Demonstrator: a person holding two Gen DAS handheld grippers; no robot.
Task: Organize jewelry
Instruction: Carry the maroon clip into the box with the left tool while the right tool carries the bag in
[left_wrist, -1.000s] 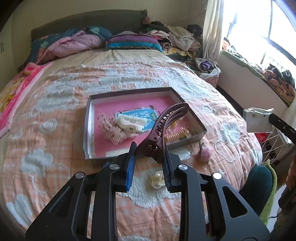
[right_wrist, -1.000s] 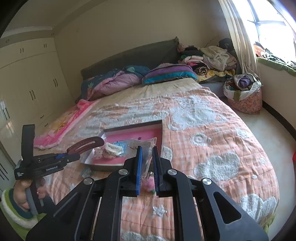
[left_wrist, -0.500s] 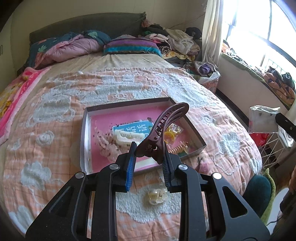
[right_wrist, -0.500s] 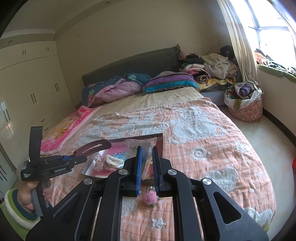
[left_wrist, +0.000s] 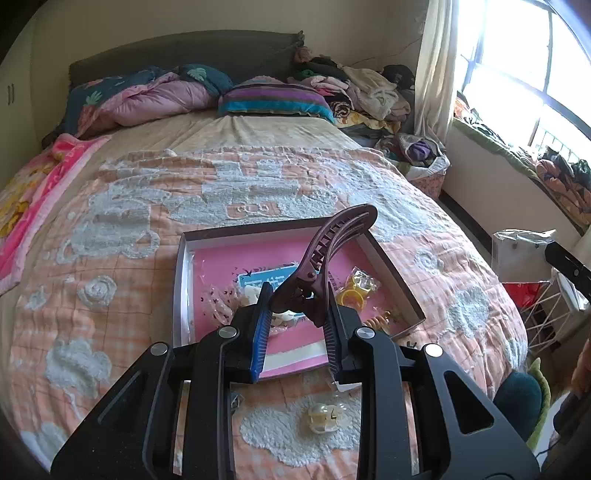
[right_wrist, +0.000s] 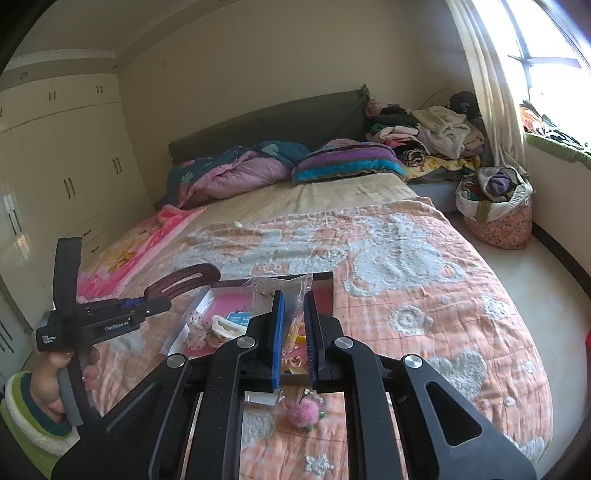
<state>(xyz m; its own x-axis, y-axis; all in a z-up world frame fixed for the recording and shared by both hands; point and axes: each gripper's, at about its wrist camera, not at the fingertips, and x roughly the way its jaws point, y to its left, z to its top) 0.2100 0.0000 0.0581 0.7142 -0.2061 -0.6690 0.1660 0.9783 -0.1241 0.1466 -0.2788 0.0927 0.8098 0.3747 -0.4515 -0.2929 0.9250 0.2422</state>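
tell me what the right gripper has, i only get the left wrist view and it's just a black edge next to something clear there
Observer: The right gripper is shut on a clear plastic bag, which is pinched between its blue pads.
Operator: the dark red plastic hair claw i'm holding blocks the near bed, anything loose there
Observer: A fluffy pink pompom lies on the orange checked bedspread, outside the grey-rimmed pink tray on its near side.
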